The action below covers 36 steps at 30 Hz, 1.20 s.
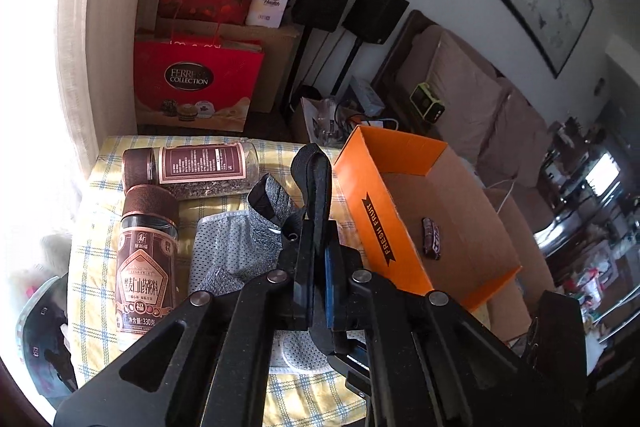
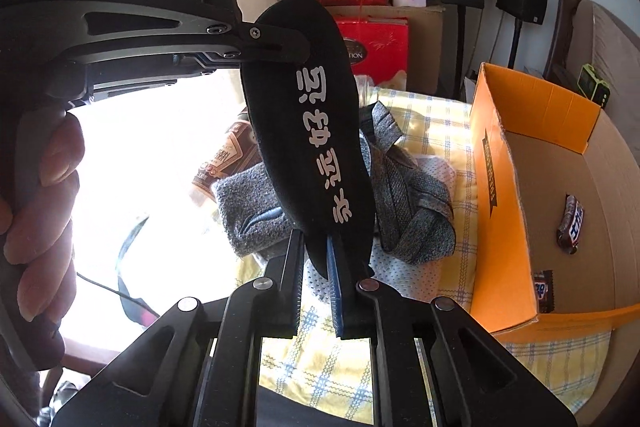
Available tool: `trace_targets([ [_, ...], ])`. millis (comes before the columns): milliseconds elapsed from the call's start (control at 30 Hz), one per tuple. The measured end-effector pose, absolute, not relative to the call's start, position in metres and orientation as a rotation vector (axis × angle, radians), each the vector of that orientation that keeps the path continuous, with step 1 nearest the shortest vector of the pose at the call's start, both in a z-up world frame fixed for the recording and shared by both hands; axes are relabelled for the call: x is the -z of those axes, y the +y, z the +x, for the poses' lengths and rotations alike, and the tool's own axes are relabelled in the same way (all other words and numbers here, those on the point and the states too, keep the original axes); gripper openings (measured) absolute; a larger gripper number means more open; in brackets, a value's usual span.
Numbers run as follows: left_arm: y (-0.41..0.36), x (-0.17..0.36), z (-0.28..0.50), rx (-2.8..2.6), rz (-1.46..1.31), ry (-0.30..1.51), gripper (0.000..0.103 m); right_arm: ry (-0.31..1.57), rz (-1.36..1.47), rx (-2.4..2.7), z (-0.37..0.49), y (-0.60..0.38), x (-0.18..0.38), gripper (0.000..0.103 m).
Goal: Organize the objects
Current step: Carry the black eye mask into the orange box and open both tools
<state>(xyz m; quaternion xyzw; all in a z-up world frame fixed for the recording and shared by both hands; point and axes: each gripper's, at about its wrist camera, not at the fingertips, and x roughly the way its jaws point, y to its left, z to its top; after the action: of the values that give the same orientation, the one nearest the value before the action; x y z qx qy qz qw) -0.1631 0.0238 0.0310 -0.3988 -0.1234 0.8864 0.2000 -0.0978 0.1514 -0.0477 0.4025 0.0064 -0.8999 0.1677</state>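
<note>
Black insole (image 2: 316, 147), white characters; orange box (image 1: 372, 195) "FRESH FRUIT".

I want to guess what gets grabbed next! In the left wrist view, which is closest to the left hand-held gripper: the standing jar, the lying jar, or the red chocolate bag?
1. Standing jar, left of the left hand-held gripper.
2. Lying jar, behind it.
3. Red chocolate bag, on the floor beyond.
</note>
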Motion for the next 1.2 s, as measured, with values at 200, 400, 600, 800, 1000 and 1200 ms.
trace_targets([
  [200, 0.038, -0.061, -0.160, -2.463, -1.045, -0.336, 0.003, 0.001, 1.079, 2.629, -0.094, 0.173, 0.018, 0.010],
  [400, 0.063, -0.084, -0.154, -2.428, -0.975, -0.328, 0.003, -0.008, 1.023, 2.715, -0.088, 0.199, -0.008, 0.010],
  [600, 0.100, -0.088, -0.148, -2.382, -0.943, -0.303, 0.003, -0.064, 1.011, 2.814, -0.081, 0.243, -0.020, 0.010],
  [800, 0.139, -0.077, -0.147, -2.323, -0.955, -0.288, 0.003, -0.141, 1.048, 2.884, -0.075, 0.290, -0.018, 0.010],
  [1000, 0.166, -0.074, -0.151, -2.298, -0.974, -0.268, 0.003, -0.252, 1.089, 2.841, -0.076, 0.313, -0.003, 0.010],
  [1200, 0.176, -0.068, -0.153, -2.376, -1.007, -0.186, 0.003, -0.351, 1.122, 2.723, -0.085, 0.313, 0.014, 0.013],
])
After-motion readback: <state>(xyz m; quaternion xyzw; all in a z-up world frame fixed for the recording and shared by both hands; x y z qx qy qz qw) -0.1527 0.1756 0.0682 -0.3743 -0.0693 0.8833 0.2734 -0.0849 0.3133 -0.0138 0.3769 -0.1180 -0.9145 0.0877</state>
